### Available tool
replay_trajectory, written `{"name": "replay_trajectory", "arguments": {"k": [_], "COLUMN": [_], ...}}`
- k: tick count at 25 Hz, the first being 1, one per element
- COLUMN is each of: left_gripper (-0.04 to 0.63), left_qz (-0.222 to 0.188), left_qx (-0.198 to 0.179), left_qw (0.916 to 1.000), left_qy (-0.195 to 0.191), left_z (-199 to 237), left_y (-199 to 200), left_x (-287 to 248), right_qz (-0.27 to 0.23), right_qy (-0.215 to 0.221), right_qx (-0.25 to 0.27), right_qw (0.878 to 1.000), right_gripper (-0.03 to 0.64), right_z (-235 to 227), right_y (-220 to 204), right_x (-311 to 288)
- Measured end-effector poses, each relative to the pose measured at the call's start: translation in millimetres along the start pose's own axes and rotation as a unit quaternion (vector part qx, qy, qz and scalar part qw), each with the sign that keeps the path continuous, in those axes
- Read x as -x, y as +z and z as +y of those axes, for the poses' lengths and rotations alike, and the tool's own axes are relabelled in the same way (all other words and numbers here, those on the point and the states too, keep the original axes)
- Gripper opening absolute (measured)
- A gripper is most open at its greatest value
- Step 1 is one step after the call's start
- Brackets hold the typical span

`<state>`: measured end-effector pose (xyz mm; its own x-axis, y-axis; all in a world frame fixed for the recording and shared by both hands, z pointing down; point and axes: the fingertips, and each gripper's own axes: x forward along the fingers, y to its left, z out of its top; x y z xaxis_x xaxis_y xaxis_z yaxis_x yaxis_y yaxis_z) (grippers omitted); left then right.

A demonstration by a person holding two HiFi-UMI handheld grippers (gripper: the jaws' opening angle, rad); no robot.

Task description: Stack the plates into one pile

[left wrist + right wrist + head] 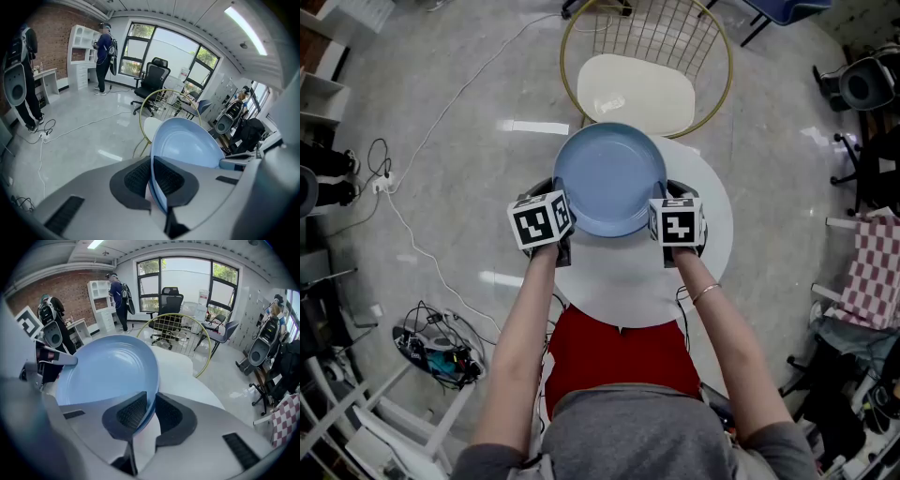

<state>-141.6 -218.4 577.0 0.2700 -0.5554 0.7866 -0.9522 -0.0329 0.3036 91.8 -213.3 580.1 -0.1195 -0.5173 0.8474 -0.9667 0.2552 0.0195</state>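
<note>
your left hand-held gripper (pixel 151 169) is clamped on the left rim of the blue plate (pixel 609 178), its pads nearly together with only the thin edge between them. your right hand-held gripper (pixel 151 411) pinches the opposite rim the same way. the plate hangs between the two, hollow side up, over the far part of the round white surface (pixel 717 234); whether it touches that surface can't be told. just beyond stands a chair (pixel 637 94) with a cream seat and a gold wire back.
</note>
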Motion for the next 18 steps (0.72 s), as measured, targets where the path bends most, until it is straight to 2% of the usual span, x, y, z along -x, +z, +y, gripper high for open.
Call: {"name": "replay_trajectory", "arguments": {"k": [10,18], "left_gripper": [0.038,0.038], "left_qz": [-0.009,-0.014], "left_qx": [-0.087,-0.098], "left_qw": [0.9953,0.9935], "left_qy": [0.041,0.056], "left_z": [-4.1,-3.3], "left_y": [0.8,2.8], "left_x": [-3.5,-4.8], "right_qz": [0.002,-0.004], "right_qy": [-0.01,-0.012], "right_qx": [0.025,0.035], "right_qw": [1.0,0.999], "right_gripper": [0.067,0.067], "right_z": [-3.6,-3.4], "right_y": [-5.1,-4.7], "right_x": [-7.3,-9.0]}}
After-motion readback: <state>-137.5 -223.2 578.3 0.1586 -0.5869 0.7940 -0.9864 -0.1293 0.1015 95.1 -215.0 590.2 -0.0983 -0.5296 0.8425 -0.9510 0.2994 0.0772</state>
